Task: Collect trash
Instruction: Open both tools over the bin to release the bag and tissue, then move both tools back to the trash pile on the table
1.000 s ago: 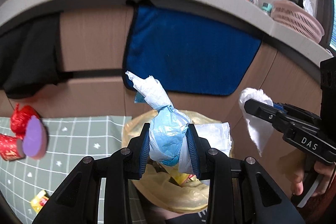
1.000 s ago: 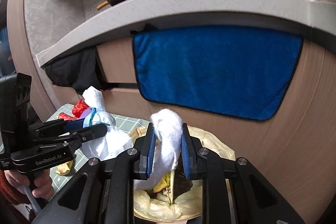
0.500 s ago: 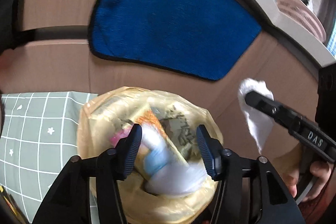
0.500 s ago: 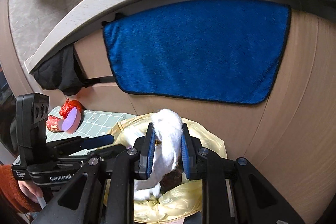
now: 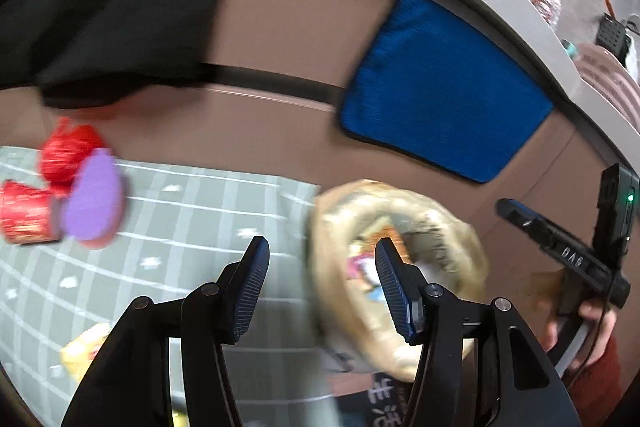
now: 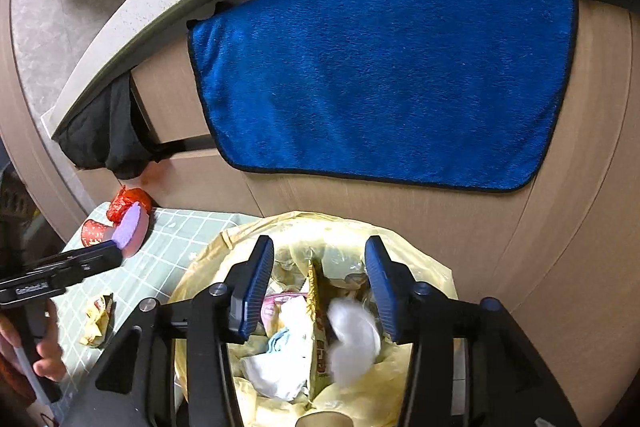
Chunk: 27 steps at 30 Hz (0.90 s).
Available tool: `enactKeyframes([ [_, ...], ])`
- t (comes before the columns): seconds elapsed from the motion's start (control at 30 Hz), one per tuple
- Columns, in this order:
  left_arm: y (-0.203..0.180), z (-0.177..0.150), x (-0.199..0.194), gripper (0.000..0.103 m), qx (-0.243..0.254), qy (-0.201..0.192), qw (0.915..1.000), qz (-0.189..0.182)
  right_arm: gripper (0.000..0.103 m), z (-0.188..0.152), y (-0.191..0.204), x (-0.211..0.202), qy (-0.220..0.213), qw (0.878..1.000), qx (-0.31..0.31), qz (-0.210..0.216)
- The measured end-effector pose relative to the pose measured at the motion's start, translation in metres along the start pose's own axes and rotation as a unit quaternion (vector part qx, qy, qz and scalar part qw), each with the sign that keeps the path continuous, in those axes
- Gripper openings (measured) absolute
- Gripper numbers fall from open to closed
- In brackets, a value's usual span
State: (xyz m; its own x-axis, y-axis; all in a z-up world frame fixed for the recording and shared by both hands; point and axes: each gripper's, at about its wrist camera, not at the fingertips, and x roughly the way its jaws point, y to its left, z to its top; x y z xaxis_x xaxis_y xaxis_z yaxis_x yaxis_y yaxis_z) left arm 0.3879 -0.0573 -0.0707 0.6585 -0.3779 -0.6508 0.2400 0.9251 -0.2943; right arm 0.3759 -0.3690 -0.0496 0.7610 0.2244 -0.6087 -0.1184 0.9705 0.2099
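The right tool (image 6: pixel 319 281) hangs spread wide above the yellow bin bag (image 6: pixel 424 269), nothing between its blue pads (image 6: pixel 256 287), and a white wad of tissue (image 6: pixel 354 333) lies in the bag's mouth among a crumpled white and blue wrapper (image 6: pixel 286 343) and other packets. The left tool (image 5: pixel 322 285) is also spread and empty, over the edge of the green checked mat (image 5: pixel 192 219), with the bag just to its right; this view is blurred. On the mat, well apart from the bag, sit a red foil wrapper (image 6: pixel 126 201), a purple disc (image 6: pixel 129 229) and a small yellow wrapper (image 6: pixel 98 317). A blue towel (image 6: pixel 380 79) hangs on the cabinet front behind the bag
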Motion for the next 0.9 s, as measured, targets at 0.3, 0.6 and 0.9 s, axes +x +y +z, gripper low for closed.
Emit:
enactKeyframes([
  [0.3,0.082,-0.005,-0.093,0.056,-0.050,-0.060,0.9928,0.091,0.045,0.006,0.054,-0.017,-0.021,0.999,-0.039,0.022],
  [0.6,0.172,-0.018,-0.171,0.056,-0.101,-0.095,0.9808,0.137,0.045,0.014,0.154,-0.026,-0.033,0.991,-0.099,0.087],
  [0.9,0.226,-0.034,-0.161,0.056,-0.137,-0.078,0.9790,0.129,0.045,0.012,0.233,0.006,0.008,0.983,-0.127,0.130],
])
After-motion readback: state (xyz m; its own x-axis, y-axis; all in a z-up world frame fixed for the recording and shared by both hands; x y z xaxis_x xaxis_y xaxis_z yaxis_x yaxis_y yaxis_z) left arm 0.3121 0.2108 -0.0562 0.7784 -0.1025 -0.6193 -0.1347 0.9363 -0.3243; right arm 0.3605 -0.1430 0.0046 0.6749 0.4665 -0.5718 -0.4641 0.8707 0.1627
